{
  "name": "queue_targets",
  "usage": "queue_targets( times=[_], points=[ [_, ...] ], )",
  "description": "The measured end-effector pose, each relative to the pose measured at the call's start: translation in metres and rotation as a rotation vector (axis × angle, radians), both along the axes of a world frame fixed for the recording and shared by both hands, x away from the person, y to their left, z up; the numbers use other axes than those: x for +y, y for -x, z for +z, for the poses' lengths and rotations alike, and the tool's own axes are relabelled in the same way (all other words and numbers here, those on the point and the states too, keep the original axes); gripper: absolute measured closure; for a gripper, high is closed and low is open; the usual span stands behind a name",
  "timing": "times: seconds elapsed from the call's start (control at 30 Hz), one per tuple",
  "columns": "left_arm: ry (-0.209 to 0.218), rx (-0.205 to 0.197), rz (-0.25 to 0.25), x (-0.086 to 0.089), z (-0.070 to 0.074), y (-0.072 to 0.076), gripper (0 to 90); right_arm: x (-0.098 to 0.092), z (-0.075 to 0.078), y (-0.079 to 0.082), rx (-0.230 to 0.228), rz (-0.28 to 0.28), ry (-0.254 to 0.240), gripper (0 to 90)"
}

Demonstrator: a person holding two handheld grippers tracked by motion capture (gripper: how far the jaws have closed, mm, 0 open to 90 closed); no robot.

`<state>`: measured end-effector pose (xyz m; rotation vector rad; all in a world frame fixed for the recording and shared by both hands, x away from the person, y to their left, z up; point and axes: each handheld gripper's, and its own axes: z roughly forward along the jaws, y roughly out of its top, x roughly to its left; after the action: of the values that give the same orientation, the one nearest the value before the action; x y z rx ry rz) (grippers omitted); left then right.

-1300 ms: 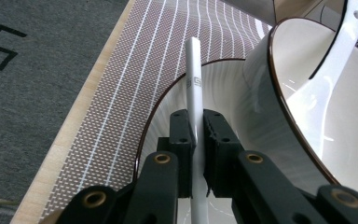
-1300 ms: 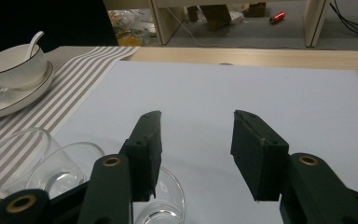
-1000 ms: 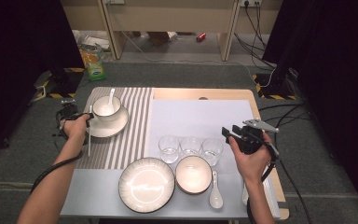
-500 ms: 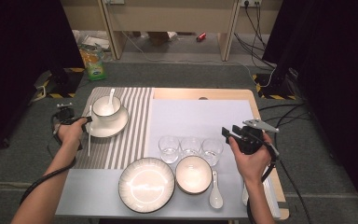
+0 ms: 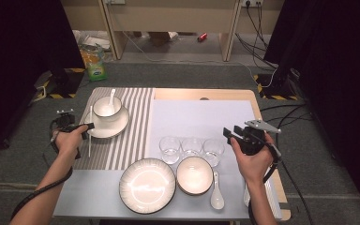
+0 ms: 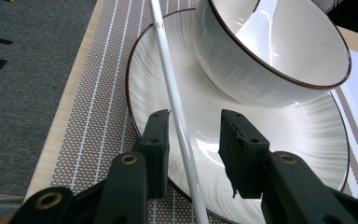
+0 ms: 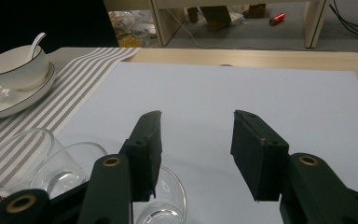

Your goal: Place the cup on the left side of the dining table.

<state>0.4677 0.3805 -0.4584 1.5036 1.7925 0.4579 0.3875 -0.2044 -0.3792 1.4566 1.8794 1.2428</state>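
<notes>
Low in the left gripper view, the left gripper (image 6: 193, 140) has just been opening its jaws; the white chopstick (image 6: 175, 105) lies loose between them across the plate (image 6: 163, 70) rim. Mid-right, the right gripper (image 5: 234, 133) hovers open above the glasses (image 5: 191, 149).

Left gripper (image 6: 193, 140) fingers just opening; right gripper (image 7: 196, 154) agape.

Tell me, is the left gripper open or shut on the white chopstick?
Open: the left gripper jaws stand apart from the chopstick between them.
</notes>
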Motion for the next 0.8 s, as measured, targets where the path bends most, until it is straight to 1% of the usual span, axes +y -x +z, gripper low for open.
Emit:
queue_targets(
  times=[0.17, 0.33, 0.37, 0.43, 0.5, 0.53, 0.67, 0.8],
  points=[
    [0.004, 0.008, -0.005, 0.000, -0.001, 0.002, 62.3, 0.000, -0.001, -0.001, -0.006, 0.004, 0.002, 52.9],
    [-0.006, 0.020, -0.017, -0.005, -0.002, 0.004, 62.2, 0.000, -0.001, -0.001, -0.004, 0.002, 0.002, 52.9],
    [0.001, 0.017, -0.018, -0.006, -0.002, 0.004, 62.0, 0.000, -0.001, -0.001, -0.004, 0.002, 0.001, 52.9],
    [-0.010, 0.023, -0.026, -0.009, -0.002, 0.005, 61.6, 0.000, -0.001, -0.001, -0.003, 0.002, -0.001, 52.8],
    [-0.008, 0.023, -0.028, -0.012, -0.002, 0.005, 60.6, 0.000, -0.001, -0.001, -0.002, 0.002, 0.000, 52.9],
    [-0.015, 0.029, -0.034, -0.013, -0.002, 0.005, 60.0, 0.000, -0.001, -0.001, -0.004, 0.004, 0.001, 52.9],
    [-0.003, 0.036, -0.050, -0.018, -0.002, 0.004, 58.9, 0.001, -0.001, -0.001, -0.003, 0.003, 0.000, 52.9],
    [0.012, 0.038, -0.051, -0.024, -0.002, 0.001, 57.7, 0.001, -0.001, -0.001, 0.001, 0.004, 0.000, 52.9]
  ],
)
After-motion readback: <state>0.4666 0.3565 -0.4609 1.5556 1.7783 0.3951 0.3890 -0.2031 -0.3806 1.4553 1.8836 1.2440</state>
